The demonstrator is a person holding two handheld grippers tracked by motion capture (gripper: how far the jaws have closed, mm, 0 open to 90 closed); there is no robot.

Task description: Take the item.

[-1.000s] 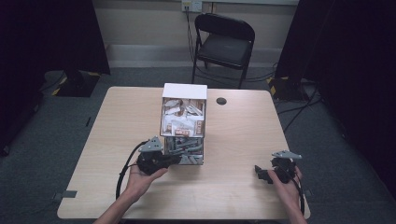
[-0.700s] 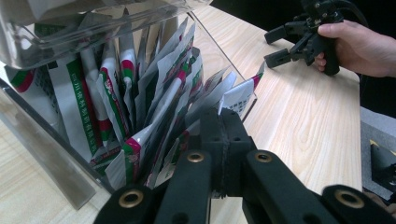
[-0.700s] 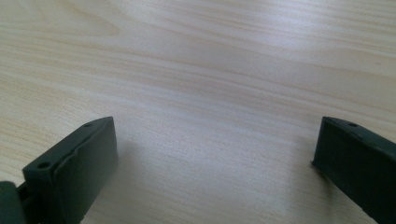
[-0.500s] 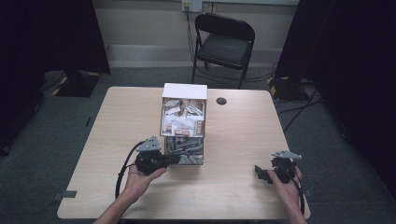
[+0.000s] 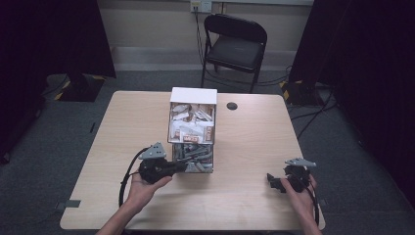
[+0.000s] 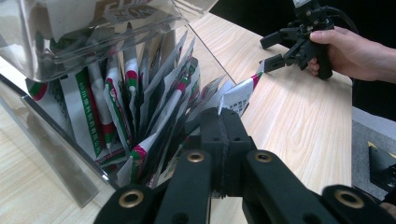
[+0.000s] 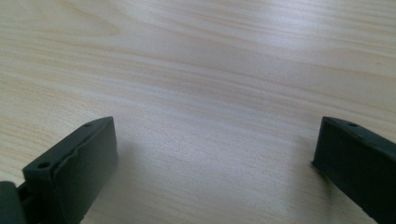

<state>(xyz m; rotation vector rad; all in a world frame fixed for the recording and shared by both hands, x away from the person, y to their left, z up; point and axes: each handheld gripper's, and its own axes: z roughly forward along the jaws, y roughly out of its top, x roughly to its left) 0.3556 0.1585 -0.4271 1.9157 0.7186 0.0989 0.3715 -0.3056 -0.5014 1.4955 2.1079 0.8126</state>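
High view: a light wooden bench [image 5: 254, 147] carries a clear plastic two-tier dispenser box [image 5: 193, 128] with a white back panel, standing near the middle. Its upper tier holds white sachets lying loosely; its lower tier holds slim paper sachets [image 5: 195, 156]. The left gripper [image 5: 182, 167] sits at the box's lower front corner, pointing right into the lower tier, held by the left hand [image 5: 142, 186]. The right gripper [image 5: 272, 182] rests well apart near the bench's right front edge, held by the right hand [image 5: 301, 193] and pointing left. A black folding chair [image 5: 235, 46] stands beyond the bench.

Left gripper view: jaws pressed together on the edge of a white sachet with green and red print [image 6: 236, 95]; its long axis runs up and away from the jaws, tip towards the right hand. Other sachets stand upright and fanned in the lower tier.

Right gripper view: jaws spread wide over bare bench wood [image 7: 210, 84], nothing between them.
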